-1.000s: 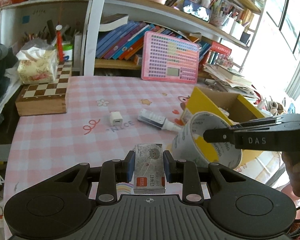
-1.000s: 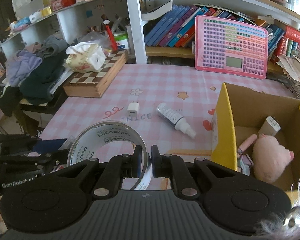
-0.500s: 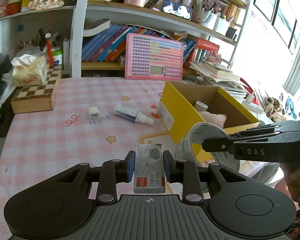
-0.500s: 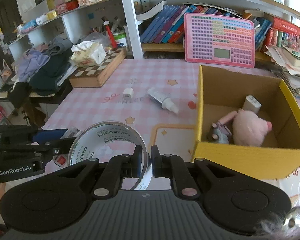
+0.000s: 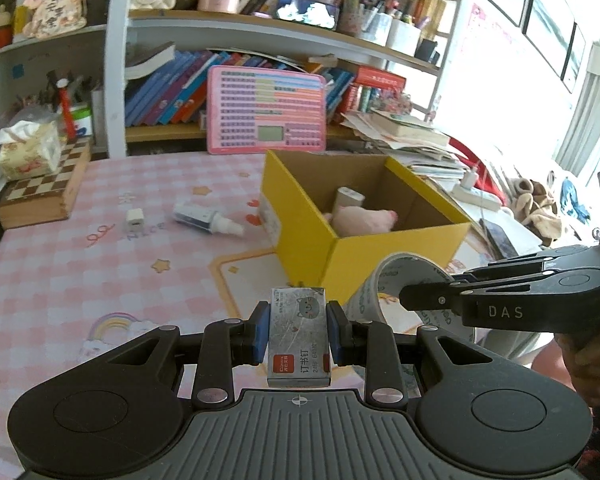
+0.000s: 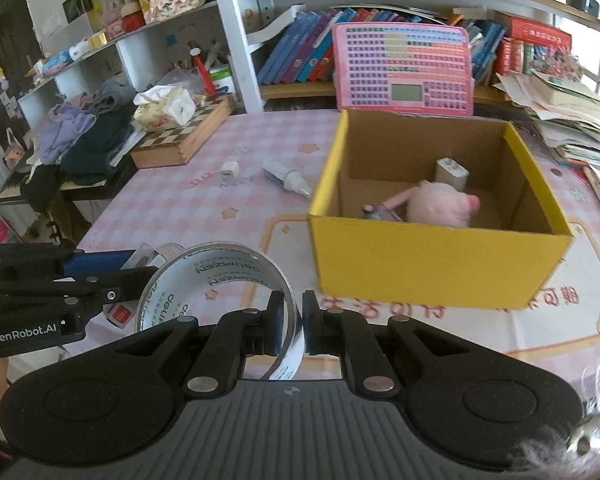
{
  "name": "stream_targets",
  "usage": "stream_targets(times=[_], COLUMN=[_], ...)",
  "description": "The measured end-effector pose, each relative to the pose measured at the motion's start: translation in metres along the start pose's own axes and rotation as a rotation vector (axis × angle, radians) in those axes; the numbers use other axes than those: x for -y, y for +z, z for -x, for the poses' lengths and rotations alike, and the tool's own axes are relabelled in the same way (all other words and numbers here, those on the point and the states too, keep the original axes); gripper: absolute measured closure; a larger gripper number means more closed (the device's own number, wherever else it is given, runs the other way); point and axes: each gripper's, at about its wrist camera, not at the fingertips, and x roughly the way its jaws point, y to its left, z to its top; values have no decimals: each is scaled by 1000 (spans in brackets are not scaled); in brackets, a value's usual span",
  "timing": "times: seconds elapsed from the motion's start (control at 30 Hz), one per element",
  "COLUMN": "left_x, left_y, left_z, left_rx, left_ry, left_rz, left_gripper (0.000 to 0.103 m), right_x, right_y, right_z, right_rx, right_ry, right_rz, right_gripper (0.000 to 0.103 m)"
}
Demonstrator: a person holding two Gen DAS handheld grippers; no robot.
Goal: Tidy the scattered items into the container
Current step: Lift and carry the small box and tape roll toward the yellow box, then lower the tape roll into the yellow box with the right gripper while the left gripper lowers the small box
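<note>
Left wrist view: the left gripper [image 5: 299, 330] is clamped on a box of staples [image 5: 299, 336], and the right gripper [image 6: 291, 330] pinches the wall of a clear tape roll [image 6: 216, 280]. Over the last second both have lifted back from the table; the yellow box [image 6: 432, 258], earlier close alongside, now sits ahead near the table's right edge. Dropping both in looks next; the charger [image 5: 135, 218] and spray bottle [image 5: 204, 219] remain mid-table.

"DAS" marks the right tool [image 5: 422, 303], "GenRobot.AI" the left tool [image 6: 112, 294], "deli" the tape roll [image 6: 220, 276].
</note>
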Motion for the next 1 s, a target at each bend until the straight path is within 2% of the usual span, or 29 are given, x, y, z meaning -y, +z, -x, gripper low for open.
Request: stream_targets(times=[0.67,1.0], left_x=[86,102], left_y=[15,49], left_z=[-44,-72], left_rx=[-43,-11], left_ry=[-84,-111], left_rz=[-69,-108], left_gripper=[75,75], right_x=[81,110], right_y=[-35,-6], right_z=[39,38], right_rx=[-16,40], right_ry=[-114,-152], right_rz=[-40,-34], right_gripper=[94,94])
